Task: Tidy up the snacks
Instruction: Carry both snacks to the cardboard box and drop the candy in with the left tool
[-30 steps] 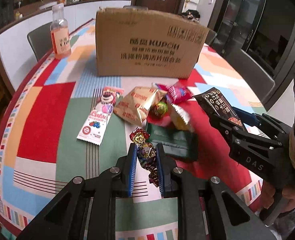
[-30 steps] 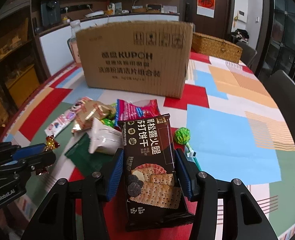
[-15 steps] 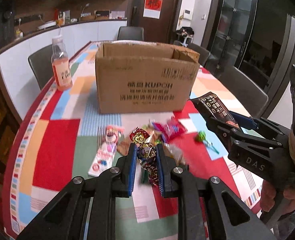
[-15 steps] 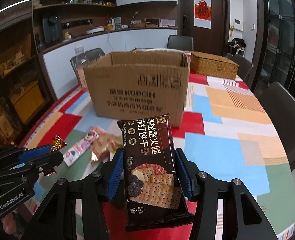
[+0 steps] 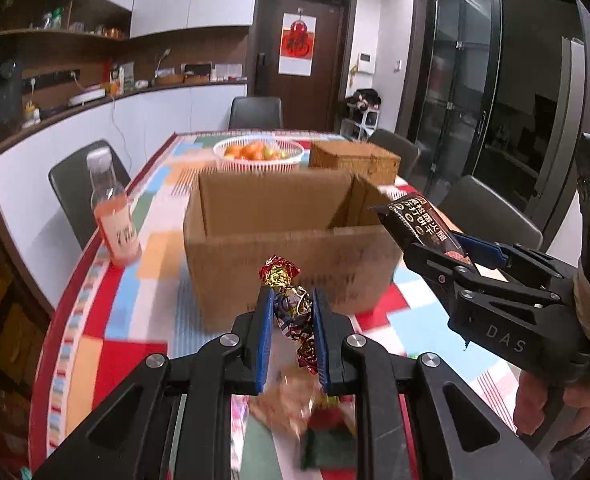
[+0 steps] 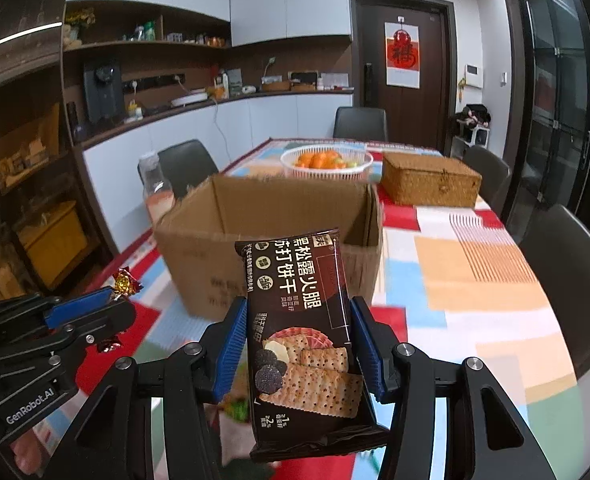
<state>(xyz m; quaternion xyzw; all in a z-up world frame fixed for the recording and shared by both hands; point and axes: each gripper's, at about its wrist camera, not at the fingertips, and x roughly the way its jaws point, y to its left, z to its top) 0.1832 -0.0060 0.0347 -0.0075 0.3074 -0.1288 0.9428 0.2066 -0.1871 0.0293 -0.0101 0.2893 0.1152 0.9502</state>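
Observation:
My left gripper (image 5: 290,304) is shut on a foil-wrapped candy (image 5: 289,308) whose twisted red-gold end sticks up above the blue pads. It hangs in front of the open cardboard box (image 5: 287,256), near the height of its rim. My right gripper (image 6: 298,320) is shut on a dark cracker packet (image 6: 295,280), held upright before the same box (image 6: 199,248). The right gripper (image 5: 419,250) with its packet (image 5: 419,220) shows at the right of the left wrist view. At the left of the right wrist view are the left gripper (image 6: 113,300) and the candy (image 6: 127,282).
Loose snacks (image 5: 295,396) lie blurred on the patchwork tablecloth (image 5: 143,320) below the grippers. A bottle of pink drink (image 5: 113,216) stands left of the box. Behind it are a white fruit basket (image 5: 259,154) and a wicker case (image 5: 353,160). Chairs ring the table.
Both grippers have risen with their snacks still gripped. The box's open top has come into sight, and the snack pile has dropped to the bottom of both views.

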